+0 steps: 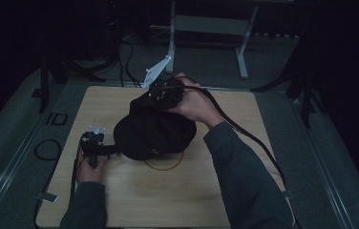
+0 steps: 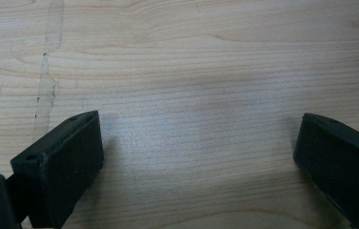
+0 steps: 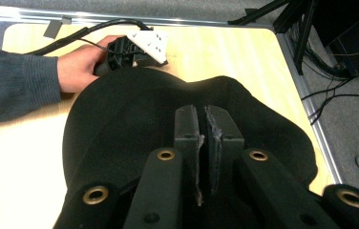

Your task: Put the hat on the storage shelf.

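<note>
While the right gripper [image 3: 205, 143] stays out of it, clenched on the black cap [image 1: 153, 131] at its far edge, the left gripper [image 2: 201, 157] rests released just left of that cap on the worktop [image 1: 134, 200].

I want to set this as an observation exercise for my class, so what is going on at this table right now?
A person works on a black cap lying on a wooden table. The right gripper has its jaws nearly shut, seemingly pinching the cap's fabric at the far end. The left gripper hangs open over bare wood at the cap's near-left edge, holding nothing.
</note>
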The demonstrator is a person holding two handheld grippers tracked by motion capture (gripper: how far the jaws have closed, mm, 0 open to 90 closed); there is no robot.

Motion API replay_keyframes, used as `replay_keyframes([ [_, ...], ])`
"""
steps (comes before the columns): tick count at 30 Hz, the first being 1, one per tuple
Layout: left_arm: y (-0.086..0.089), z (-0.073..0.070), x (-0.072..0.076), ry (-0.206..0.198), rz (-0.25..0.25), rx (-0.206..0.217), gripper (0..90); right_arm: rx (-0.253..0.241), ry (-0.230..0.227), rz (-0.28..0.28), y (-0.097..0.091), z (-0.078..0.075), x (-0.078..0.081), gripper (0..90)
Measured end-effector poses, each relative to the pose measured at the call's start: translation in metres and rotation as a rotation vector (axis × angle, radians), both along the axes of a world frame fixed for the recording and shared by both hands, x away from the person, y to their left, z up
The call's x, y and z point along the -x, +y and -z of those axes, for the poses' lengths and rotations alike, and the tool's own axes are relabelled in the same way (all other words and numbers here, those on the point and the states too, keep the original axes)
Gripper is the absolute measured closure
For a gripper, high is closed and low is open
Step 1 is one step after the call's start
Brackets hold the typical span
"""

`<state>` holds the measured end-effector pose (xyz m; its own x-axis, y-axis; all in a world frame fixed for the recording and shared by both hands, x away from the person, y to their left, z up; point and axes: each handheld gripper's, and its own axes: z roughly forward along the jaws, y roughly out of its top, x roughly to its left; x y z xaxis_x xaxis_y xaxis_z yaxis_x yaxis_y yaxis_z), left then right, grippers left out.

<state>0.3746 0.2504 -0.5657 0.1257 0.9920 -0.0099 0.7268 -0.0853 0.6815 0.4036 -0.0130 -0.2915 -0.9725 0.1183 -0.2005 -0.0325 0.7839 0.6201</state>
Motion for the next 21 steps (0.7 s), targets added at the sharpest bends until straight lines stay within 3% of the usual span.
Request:
replay_keyframes([
  [12, 0.0000, 0.0000, 0.0000, 0.000, 0.000, 0.000, 2.6, 0.012, 0.009, 0.013, 0.0057, 0.0073, -0.0031, 80.2],
  [15, -0.0002, 0.0001, 0.0000, -0.002, -0.002, 0.002, 2.6, 0.014, -0.002, 0.023, 0.0067, 0.0097, -0.0031, 67.7],
  [21, -0.0001, 0.0001, 0.0000, -0.001, -0.001, 0.001, 2.6, -0.002, 0.003, 0.037, 0.0029, 0.0083, -0.0040, 53.4],
])
